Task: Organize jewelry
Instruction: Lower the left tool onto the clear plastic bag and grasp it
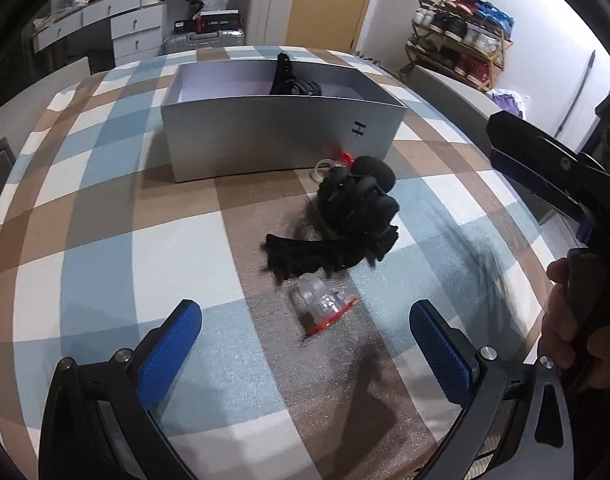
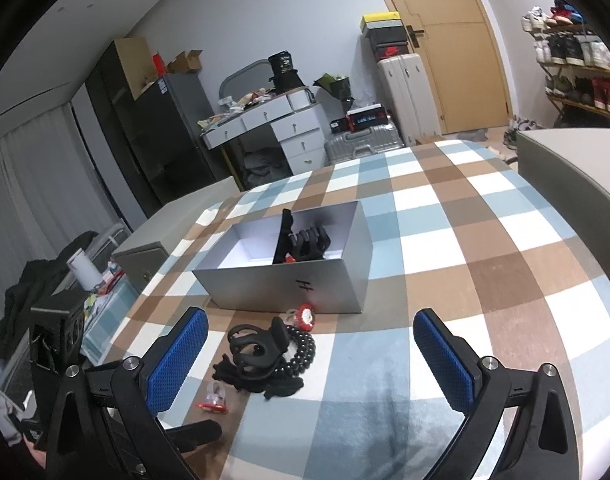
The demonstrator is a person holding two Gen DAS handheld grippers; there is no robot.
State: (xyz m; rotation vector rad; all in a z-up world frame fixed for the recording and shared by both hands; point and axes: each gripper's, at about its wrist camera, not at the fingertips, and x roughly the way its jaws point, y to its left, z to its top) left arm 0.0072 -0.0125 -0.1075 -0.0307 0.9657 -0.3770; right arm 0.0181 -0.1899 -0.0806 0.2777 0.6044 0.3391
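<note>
A pile of black jewelry [image 1: 353, 216], beaded bracelets and a claw clip, lies on the checked cloth in front of an open grey box [image 1: 281, 136]. The box holds more black pieces [image 1: 293, 80]. A clear trinket with a red base [image 1: 325, 304] lies just ahead of my left gripper [image 1: 305, 344], which is open and empty. Another red and clear trinket [image 1: 337, 162] rests against the box front. My right gripper [image 2: 311, 364] is open and empty, hovering near the black pile [image 2: 269, 356], with the box [image 2: 289, 280] beyond it.
The checked tablecloth [image 1: 105, 240] covers a wide table. A hand [image 1: 565, 320] holds the right gripper at the right edge of the left wrist view. Grey chair backs [image 2: 565, 160] stand beside the table. Suitcases, drawers and a shoe rack line the far walls.
</note>
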